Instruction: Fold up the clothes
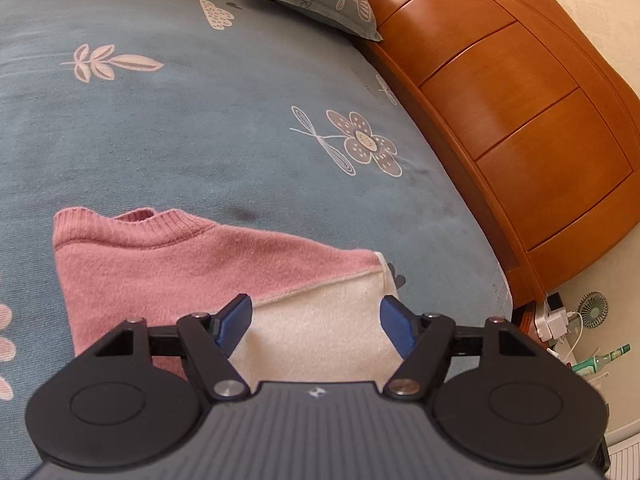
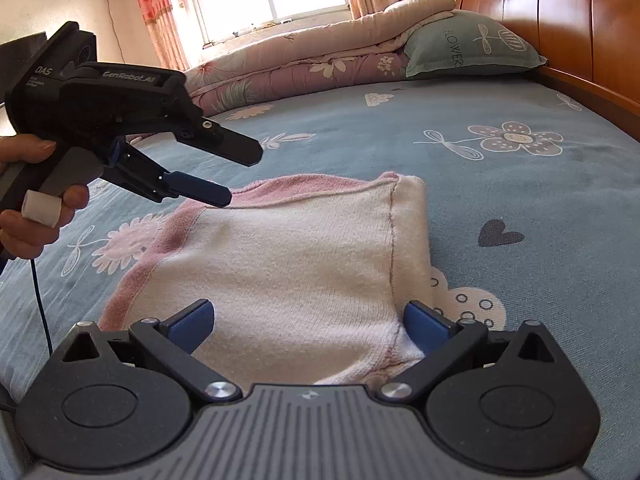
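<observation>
Pink-and-cream knit sweater (image 2: 288,264) lies partly folded at lower centre on the blue bed (image 2: 520,200), left gripper (image 2: 236,174) and right gripper (image 2: 308,326) both spread wide and empty above it, so mid-fold or just finished, unclear which.

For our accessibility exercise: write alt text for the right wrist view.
A pink and cream sweater lies partly folded on a blue flowered bedsheet, between the open right gripper in front and the open left gripper, held by a hand.
</observation>
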`<state>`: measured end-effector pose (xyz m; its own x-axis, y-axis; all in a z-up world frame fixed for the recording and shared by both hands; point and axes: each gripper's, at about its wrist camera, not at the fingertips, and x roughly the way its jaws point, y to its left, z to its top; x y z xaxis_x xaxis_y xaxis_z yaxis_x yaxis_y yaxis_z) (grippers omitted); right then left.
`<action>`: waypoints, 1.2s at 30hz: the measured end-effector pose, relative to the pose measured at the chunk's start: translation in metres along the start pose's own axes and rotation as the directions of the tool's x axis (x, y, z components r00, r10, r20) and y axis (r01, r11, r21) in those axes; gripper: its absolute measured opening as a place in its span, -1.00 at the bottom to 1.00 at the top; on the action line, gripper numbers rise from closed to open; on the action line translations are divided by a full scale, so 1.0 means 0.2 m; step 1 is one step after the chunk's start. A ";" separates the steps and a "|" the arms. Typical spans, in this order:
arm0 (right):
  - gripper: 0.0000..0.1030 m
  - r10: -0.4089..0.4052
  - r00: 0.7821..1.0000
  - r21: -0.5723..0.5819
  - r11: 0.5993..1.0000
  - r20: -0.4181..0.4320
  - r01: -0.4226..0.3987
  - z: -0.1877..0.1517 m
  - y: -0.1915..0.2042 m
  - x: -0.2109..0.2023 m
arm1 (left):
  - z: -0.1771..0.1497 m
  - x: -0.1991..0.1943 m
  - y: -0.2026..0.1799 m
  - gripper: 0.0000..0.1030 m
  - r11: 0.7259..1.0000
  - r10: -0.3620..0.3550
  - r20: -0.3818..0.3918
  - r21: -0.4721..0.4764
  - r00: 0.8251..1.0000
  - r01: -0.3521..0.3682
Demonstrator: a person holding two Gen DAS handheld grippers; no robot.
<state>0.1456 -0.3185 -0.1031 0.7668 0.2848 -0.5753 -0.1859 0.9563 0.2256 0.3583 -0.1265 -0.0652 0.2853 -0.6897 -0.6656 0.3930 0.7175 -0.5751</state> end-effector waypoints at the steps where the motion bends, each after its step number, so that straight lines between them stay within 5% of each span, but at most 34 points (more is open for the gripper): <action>1: 1.00 -0.004 1.000 -0.009 1.000 0.000 0.004 0.00 0.01 0.00 | 0.02 0.04 0.00 0.37 1.000 0.013 0.003 -0.002 1.000 -0.013; 5: 1.00 -0.009 1.000 -0.028 1.000 0.004 0.009 -0.01 0.02 0.00 | 0.08 0.18 0.01 0.35 0.996 0.093 0.027 0.008 0.995 -0.093; 10: 1.00 0.027 0.999 0.025 0.999 0.031 -0.028 0.02 -0.01 -0.09 | 0.08 0.05 -0.03 0.37 0.999 0.039 0.051 0.024 0.998 -0.040; 14: 1.00 0.084 0.995 0.029 0.996 0.044 -0.085 0.02 0.00 -0.22 | -0.06 -0.16 -0.07 0.39 0.998 -0.009 0.014 0.063 1.000 0.008; 22: 1.00 0.215 0.976 -0.024 0.976 -0.018 -0.216 -0.07 0.16 -0.34 | -0.41 -0.39 -0.03 0.47 0.999 0.003 0.003 0.041 1.000 -0.004; 28: 1.00 0.101 0.985 -0.040 0.993 -0.137 -0.108 -0.18 0.20 -0.31 | -0.58 -0.42 0.02 0.48 0.999 0.037 0.002 -0.024 0.999 -0.037; 36: 1.00 0.096 0.993 -0.107 0.989 -0.070 -0.103 -0.04 0.28 -0.31 | -0.59 -0.47 0.00 0.48 0.997 0.075 0.021 -0.009 0.997 -0.075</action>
<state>0.0819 -0.2825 -0.0613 0.7006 0.3788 -0.6047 -0.3281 0.9236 0.1985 0.2290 -0.0510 -0.0586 0.3325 -0.6360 -0.6964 0.3631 0.7678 -0.5278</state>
